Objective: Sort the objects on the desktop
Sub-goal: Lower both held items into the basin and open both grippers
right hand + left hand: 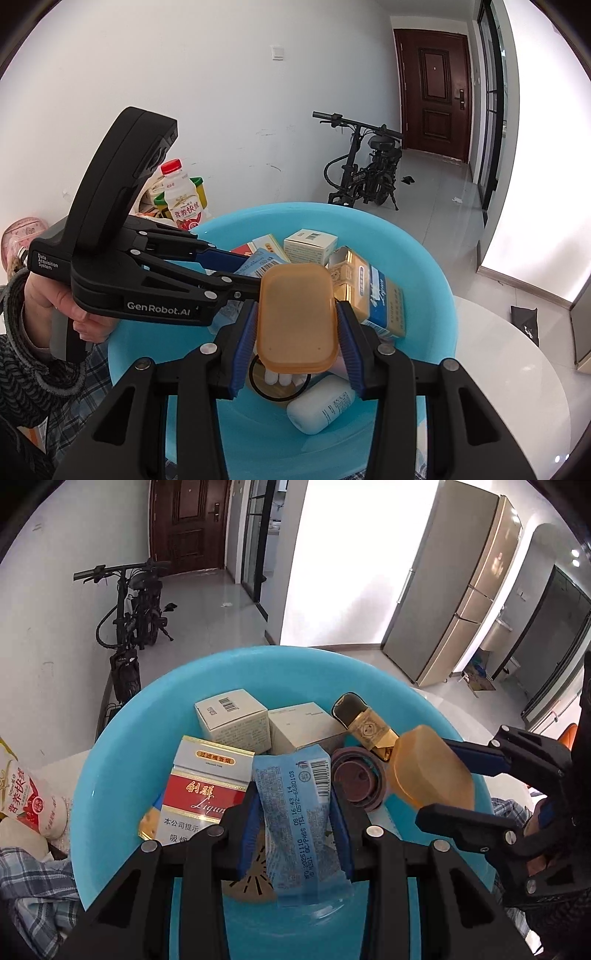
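Fingers of each gripper hold one item: left point(297, 823) a blue packet point(299, 827), right point(295, 343) an orange lid point(297, 319).

Glossy smooth plastic basin point(110, 775); crinkly shiny film packet point(299, 819) between left tongs; translucent matt plastic lid point(297, 321) between right tongs.

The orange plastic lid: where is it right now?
The orange lid is clamped in the right tool, held over the blue basin, just right of the blue wrapper in the left tool.
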A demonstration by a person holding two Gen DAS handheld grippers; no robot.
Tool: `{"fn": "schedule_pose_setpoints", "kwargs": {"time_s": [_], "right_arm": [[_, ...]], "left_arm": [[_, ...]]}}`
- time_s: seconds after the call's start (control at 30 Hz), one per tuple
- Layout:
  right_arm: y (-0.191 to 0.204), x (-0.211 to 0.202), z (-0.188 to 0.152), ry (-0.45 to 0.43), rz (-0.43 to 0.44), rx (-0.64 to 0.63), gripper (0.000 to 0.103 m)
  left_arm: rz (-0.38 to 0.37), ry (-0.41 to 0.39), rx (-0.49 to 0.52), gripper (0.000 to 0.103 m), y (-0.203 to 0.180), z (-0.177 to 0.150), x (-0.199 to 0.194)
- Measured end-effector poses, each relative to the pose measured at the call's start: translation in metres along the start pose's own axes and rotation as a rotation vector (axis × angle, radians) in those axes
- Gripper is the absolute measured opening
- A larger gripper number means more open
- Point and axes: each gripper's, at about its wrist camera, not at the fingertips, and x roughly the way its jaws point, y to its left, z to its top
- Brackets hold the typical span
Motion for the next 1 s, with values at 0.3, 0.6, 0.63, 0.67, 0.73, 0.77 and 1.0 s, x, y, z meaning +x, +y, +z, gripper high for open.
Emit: {"fn": "schedule_pose_setpoints", "kwargs": {"time_s": [0.3, 0.6, 0.63, 0.67, 0.73, 0.77, 1.0], "right_arm": [[0.001, 0.001, 0.003, 0.004, -0.009, -0.003, 0.042], [0.010, 0.012, 0.009, 0.036, -0.017, -0.047, 0.042], [0.010, 0.014, 0.008, 0.042, -0.019, -0.051, 0.042], [0.010, 0.017, 0.008, 0.048, -0.020, -0.053, 0.042], [0.010, 0.022, 0.007, 0.061, -0.020, -0.054, 0.042], [0.010, 0.024, 0.006, 0.067, -0.020, -0.054, 0.042], [0.011, 0.029, 0.003, 0.086, -0.018, -0.058, 0.042]], "left_arm": [[0.046, -0.030, -0.029, 0.064, 0.012, -0.001, -0.015], [0.091, -0.081, 0.048, 0.064, 0.000, -0.016, -0.046], [0.090, -0.083, 0.051, 0.064, 0.001, -0.018, -0.049], [0.088, -0.083, 0.052, 0.065, 0.001, -0.020, -0.051], [0.087, -0.085, 0.054, 0.065, 0.003, -0.024, -0.056], [0.088, -0.087, 0.055, 0.065, 0.003, -0.025, -0.058], [0.078, -0.091, 0.060, 0.065, 0.004, -0.031, -0.065]]}}
